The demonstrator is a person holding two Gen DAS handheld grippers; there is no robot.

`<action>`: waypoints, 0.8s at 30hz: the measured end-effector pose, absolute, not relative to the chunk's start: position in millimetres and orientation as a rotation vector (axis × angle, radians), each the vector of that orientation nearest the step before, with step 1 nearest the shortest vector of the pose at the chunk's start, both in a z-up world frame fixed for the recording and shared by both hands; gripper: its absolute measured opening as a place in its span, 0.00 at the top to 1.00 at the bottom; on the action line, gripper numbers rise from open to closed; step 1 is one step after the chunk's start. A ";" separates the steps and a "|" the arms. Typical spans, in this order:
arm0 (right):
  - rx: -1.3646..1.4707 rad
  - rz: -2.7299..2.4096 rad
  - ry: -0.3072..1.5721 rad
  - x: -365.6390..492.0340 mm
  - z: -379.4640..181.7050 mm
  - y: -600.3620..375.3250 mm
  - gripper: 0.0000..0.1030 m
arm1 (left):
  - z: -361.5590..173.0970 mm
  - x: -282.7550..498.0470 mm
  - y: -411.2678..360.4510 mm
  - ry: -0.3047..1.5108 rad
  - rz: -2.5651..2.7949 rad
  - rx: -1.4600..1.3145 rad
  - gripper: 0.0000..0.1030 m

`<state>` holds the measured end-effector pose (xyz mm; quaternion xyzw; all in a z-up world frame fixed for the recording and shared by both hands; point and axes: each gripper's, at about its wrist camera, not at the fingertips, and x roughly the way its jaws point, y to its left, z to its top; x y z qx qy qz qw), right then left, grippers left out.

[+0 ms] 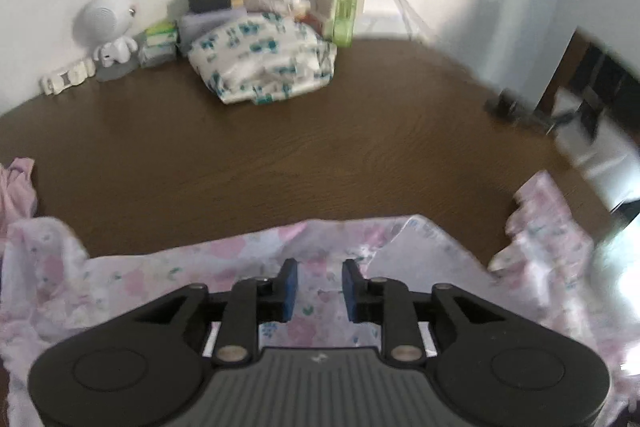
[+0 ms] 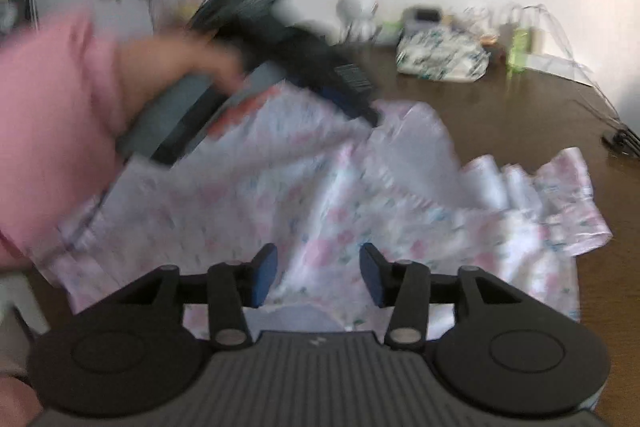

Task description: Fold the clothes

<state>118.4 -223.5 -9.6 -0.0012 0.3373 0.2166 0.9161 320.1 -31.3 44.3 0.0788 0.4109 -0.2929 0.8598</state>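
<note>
A white garment with a pink floral print (image 2: pixel 360 195) lies rumpled on the brown table (image 2: pixel 500 115). My right gripper (image 2: pixel 319 275) hovers open over the garment's near edge, with nothing between its blue pads. In the left wrist view my left gripper (image 1: pixel 320 287) is open just above the same floral cloth (image 1: pixel 168 287), and fabric shows through the gap. From the right wrist view, a hand (image 2: pixel 180 67) in a pink sleeve (image 2: pixel 52 107) holds that left gripper (image 2: pixel 360 107), blurred, with its tips at the garment's far, raised edge.
A folded white cloth with teal print (image 1: pixel 264 63) sits at the back by the wall. Beside it are a white round toy figure (image 1: pixel 106 23), a green bottle (image 1: pixel 346 15) and clear tubing. A pink cloth (image 1: pixel 16 183) lies at the left edge. A black cable (image 2: pixel 620 139) lies at the right.
</note>
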 end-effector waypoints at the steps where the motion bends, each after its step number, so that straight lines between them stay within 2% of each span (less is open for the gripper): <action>1: -0.002 0.428 0.674 116.5 -1.1 -232.9 0.44 | 50.8 317.1 -19.9 0.855 -0.596 0.167 0.51; 2: -0.004 0.409 0.653 114.7 7.5 -242.3 0.42 | 56.1 314.5 -5.2 0.853 -0.558 0.168 0.41; 5: -0.063 0.362 0.644 118.4 20.5 -255.3 0.38 | 64.3 311.1 38.3 0.869 -0.487 0.100 0.38; 10: 0.018 0.481 0.733 161.8 44.3 -260.1 0.38 | 52.4 327.4 78.7 0.952 -0.444 -0.061 0.41; 14: 0.236 0.500 0.926 234.6 44.3 -246.1 0.39 | 41.1 338.9 84.2 0.975 -0.432 -0.158 0.43; 16: 0.331 0.463 1.009 268.0 29.6 -240.2 0.43 | 35.7 343.0 86.7 0.980 -0.426 -0.205 0.45; 19: 0.408 0.401 1.073 301.6 1.6 -229.8 0.50 | 27.1 348.8 90.8 0.992 -0.430 -0.280 0.53; 21: 0.437 0.378 1.079 313.0 -13.1 -226.4 0.52 | 24.1 349.6 93.0 0.984 -0.436 -0.300 0.66; 24: 0.487 0.362 1.092 327.7 -31.4 -223.9 0.60 | 19.9 350.4 96.3 0.971 -0.445 -0.327 0.72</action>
